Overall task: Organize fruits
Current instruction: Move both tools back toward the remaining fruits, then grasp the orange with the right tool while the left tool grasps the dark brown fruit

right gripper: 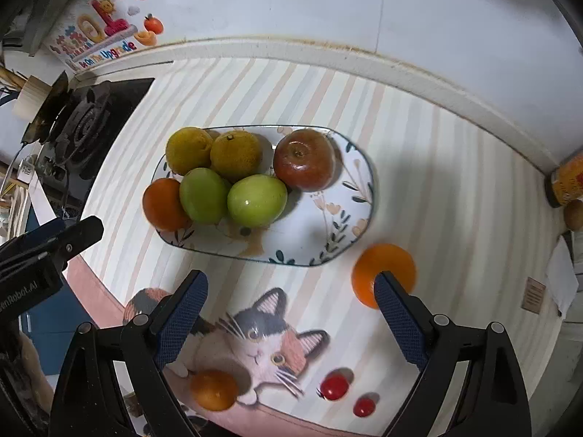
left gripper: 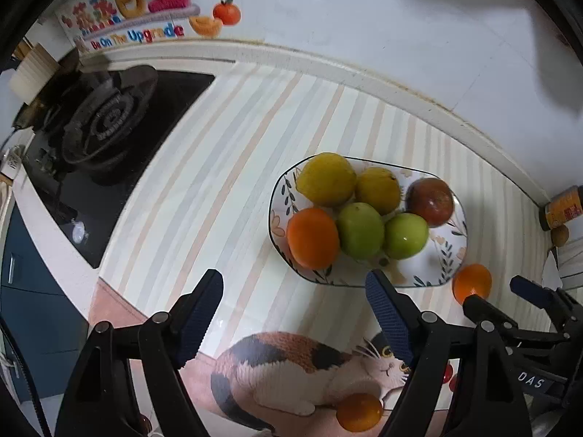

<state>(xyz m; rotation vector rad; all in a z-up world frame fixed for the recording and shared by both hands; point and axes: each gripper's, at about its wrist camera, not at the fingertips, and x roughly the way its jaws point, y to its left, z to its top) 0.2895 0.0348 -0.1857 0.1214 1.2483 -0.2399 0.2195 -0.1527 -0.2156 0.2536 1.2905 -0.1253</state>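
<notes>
A floral oval plate (left gripper: 446, 251) (right gripper: 320, 233) on the striped mat holds two yellow fruits (left gripper: 326, 179), two green fruits (right gripper: 257, 201), an orange (right gripper: 164, 204) and a dark red apple (right gripper: 304, 159). A loose orange (right gripper: 382, 273) (left gripper: 472, 282) lies on the mat right of the plate, just beyond my right gripper's right finger. A small orange (right gripper: 214, 389) (left gripper: 359, 412) and two cherry tomatoes (right gripper: 334, 386) lie near the front edge. My left gripper (left gripper: 295, 313) and my right gripper (right gripper: 291, 309) are both open and empty, hovering in front of the plate.
A gas stove (left gripper: 105, 123) (right gripper: 82, 123) sits at the left. A tiled wall with stickers (left gripper: 135, 11) runs behind. A jar (left gripper: 563, 207) (right gripper: 568, 180) and a brown fruit (right gripper: 574, 215) stand in the right corner. The counter's front edge is close below.
</notes>
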